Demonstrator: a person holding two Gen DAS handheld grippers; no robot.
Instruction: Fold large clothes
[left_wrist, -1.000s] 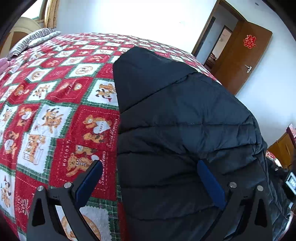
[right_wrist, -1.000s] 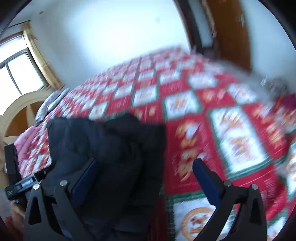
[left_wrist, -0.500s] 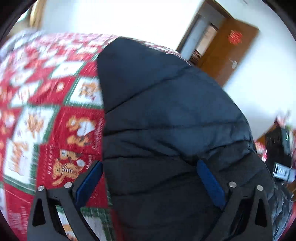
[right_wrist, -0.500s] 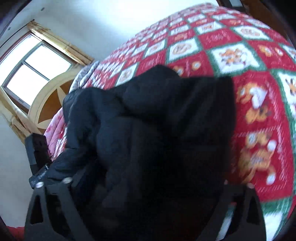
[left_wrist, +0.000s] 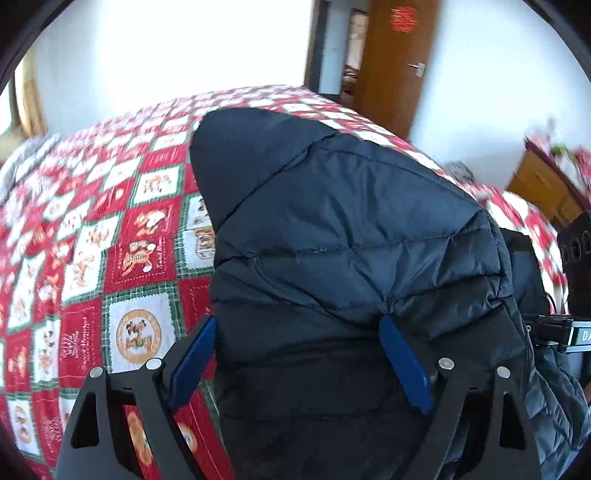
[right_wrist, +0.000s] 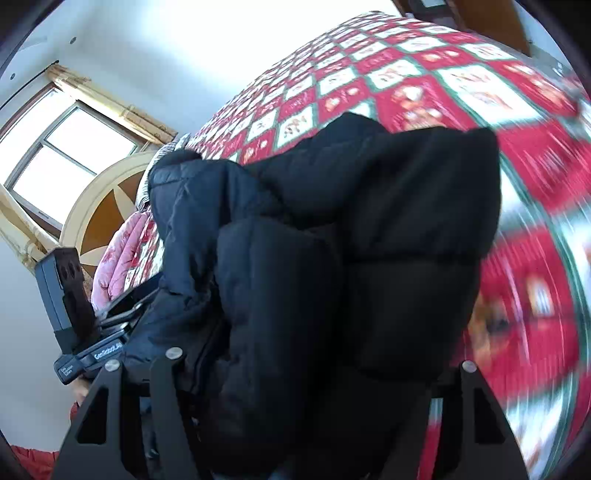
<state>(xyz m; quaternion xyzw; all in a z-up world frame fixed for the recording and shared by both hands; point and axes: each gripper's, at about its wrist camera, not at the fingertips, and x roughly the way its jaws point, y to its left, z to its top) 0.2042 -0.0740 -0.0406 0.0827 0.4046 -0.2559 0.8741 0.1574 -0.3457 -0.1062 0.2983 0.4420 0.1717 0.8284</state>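
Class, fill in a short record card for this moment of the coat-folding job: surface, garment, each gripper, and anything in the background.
Surface: bed with red, white and green patchwork quilt
Garment: dark quilted puffer jacket, lying bunched on the quilt
Left gripper: jaws closing, jacket fabric between the blue pads, left pad at the jacket's edge
Right gripper: jaws closing, bulky jacket folds between them; pads hidden by fabric
Background: wooden door ajar, window, rounded headboard
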